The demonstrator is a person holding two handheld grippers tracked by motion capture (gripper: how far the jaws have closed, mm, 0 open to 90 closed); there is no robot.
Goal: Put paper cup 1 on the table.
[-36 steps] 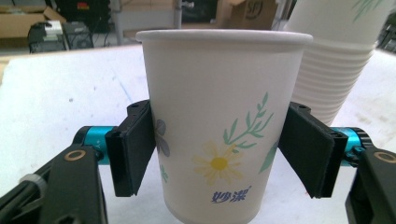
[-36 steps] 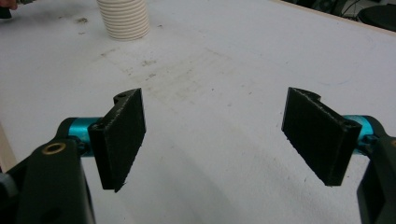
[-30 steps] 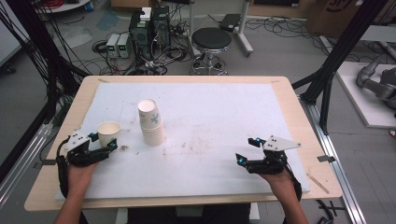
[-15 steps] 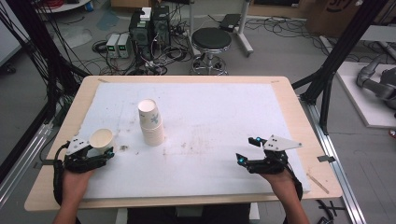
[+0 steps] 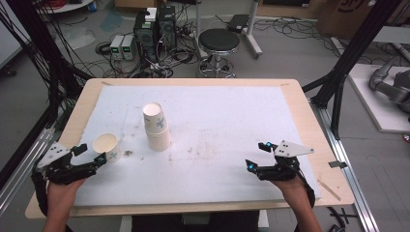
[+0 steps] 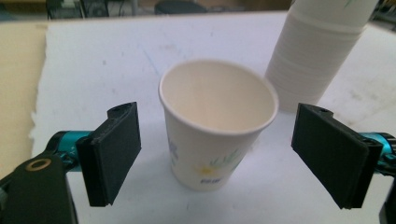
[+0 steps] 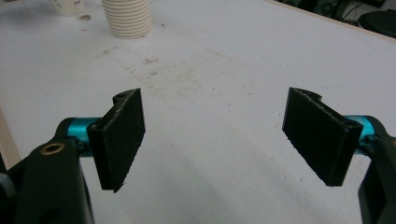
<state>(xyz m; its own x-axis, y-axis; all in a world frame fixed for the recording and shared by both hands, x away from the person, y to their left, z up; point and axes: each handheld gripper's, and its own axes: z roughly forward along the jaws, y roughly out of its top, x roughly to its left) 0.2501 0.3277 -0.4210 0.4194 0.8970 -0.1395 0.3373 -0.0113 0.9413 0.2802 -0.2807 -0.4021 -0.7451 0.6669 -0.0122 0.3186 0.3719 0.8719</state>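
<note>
A person sits at a table (image 5: 309,121) covered by a white sheet (image 5: 232,121), holding a two-jaw gripper in each hand.

The left gripper (image 5: 89,157) is near the sheet's left edge. Its jaws stand wide apart, and a single paper cup (image 5: 107,147) sits upright between them, closer to the tips than to the gripper body. In the left gripper view the cup (image 6: 217,126) (white, with a small flower print on its side) stands mouth up and empty, with a clear gap to the pad on each side, so neither pad touches it. Beyond the right-hand jaw in that view rises a tall stack of cups (image 6: 322,51), just behind and to the side of the single cup, not touching it.

In the high view the stack (image 5: 156,126) stands ahead of the left jaws, farther into the table.

The right gripper (image 5: 257,155) is near the sheet's right front, well apart from both the cup and the stack. Its jaws are also spread wide and hold nothing; bare, lightly stained sheet lies between them. In the right gripper view the stack (image 7: 127,17) shows far ahead of the left-hand jaw.
</note>
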